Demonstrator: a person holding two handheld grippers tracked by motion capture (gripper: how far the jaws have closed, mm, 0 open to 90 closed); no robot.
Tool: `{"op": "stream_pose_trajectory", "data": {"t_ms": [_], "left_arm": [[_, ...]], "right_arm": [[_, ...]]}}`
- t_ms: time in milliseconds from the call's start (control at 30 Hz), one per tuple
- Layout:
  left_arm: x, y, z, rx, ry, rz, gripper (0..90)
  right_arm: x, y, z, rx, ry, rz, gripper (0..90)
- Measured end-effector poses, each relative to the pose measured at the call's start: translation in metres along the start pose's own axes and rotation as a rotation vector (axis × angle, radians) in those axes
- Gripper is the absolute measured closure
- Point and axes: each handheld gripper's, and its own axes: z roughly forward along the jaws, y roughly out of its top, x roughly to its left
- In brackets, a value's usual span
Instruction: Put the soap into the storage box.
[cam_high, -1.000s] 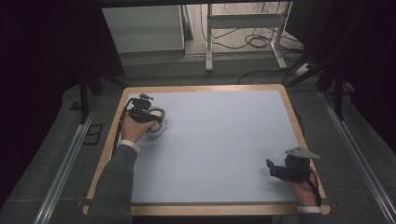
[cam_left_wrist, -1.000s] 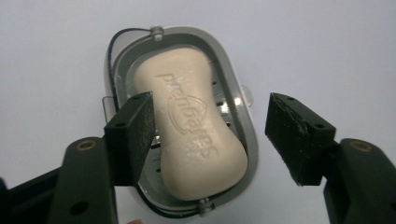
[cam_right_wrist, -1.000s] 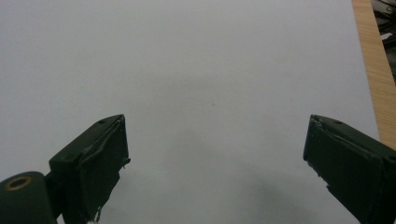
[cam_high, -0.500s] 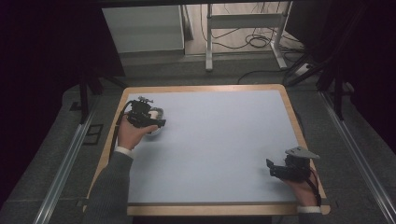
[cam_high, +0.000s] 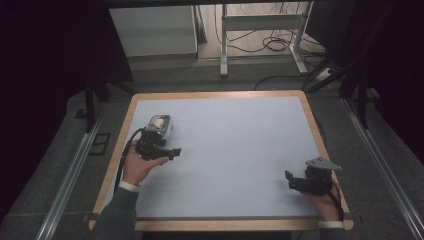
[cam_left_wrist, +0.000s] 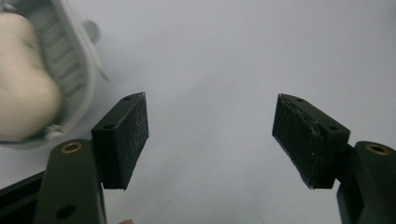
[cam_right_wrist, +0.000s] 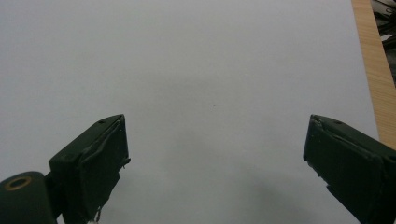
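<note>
Grey tray (cam_left_wrist: 70, 70) cropped, pale contents blurred

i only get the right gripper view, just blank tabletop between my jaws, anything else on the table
Observer: Yes, a small grey container sits at the table's far left, with a pale rounded lump inside it.
Operator: is the left gripper holding it
Observer: No. The left gripper is open with nothing between its jaws; the container lies off to one side of them.
Operator: and where am i
Observer: The right gripper is at the near right corner of the table, open.
</note>
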Motion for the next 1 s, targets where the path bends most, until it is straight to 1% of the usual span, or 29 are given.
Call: {"op": "stream_pose_trajectory", "data": {"t_ms": [33, 133, 200, 267, 367, 400, 433, 500, 567, 633, 733, 800, 900, 933, 1000], "left_arm": [[-0.003, -0.004, 0.001, -0.002, -0.008, 0.008, 27.3], [-0.012, -0.015, 0.005, -0.006, -0.023, 0.010, 27.1], [-0.018, -0.023, 0.009, 0.006, -0.039, 0.024, 26.7], [-0.024, -0.033, 0.014, 0.013, -0.045, 0.028, 26.6], [-0.028, -0.044, 0.021, 0.020, -0.059, 0.016, 26.5], [-0.029, -0.049, 0.023, 0.010, -0.045, 0.015, 26.6], [-0.029, -0.053, 0.025, -0.005, -0.030, 0.005, 27.3], [-0.028, -0.058, 0.027, -0.002, -0.015, -0.001, 28.0], [-0.027, -0.063, 0.027, -0.011, -0.023, -0.013, 27.9], [-0.026, -0.068, 0.026, -0.020, -0.018, -0.028, 28.1], [-0.024, -0.070, 0.025, -0.017, -0.020, -0.030, 28.1], [-0.021, -0.071, 0.023, -0.028, -0.015, -0.045, 28.0], [-0.017, -0.072, 0.021, -0.035, -0.007, -0.051, 27.9], [-0.016, -0.072, 0.021, -0.032, -0.007, -0.047, 27.9], [-0.015, -0.073, 0.020, -0.031, -0.001, -0.055, 27.8]], "right_arm": [[0.000, 0.000, 0.000, 0.000, 0.000, 0.000, 6.4], [0.000, 0.000, 0.000, -0.001, -0.001, 0.000, 6.4], [0.000, 0.000, 0.000, -0.002, 0.001, -0.002, 6.4], [0.001, 0.000, 0.000, -0.002, 0.000, -0.005, 6.4], [0.001, 0.000, 0.000, -0.001, -0.001, -0.006, 6.4], [0.001, 0.000, 0.000, 0.000, -0.001, -0.007, 6.4], [0.002, 0.000, 0.000, 0.000, -0.001, -0.007, 6.4], [0.002, 0.000, 0.000, 0.001, -0.001, -0.008, 6.4], [0.002, 0.000, 0.000, 0.000, -0.001, -0.012, 6.4], [0.003, 0.000, 0.001, -0.001, -0.002, -0.013, 6.4], [0.005, 0.001, 0.001, -0.001, -0.006, -0.023, 6.4], [0.007, 0.001, 0.002, -0.004, -0.006, -0.031, 6.4], [0.010, 0.003, 0.002, -0.013, -0.005, -0.036, 6.4], [0.010, 0.003, 0.002, -0.016, -0.004, -0.040, 6.4], [0.012, 0.004, 0.002, -0.019, 0.000, -0.042, 6.4]]}}
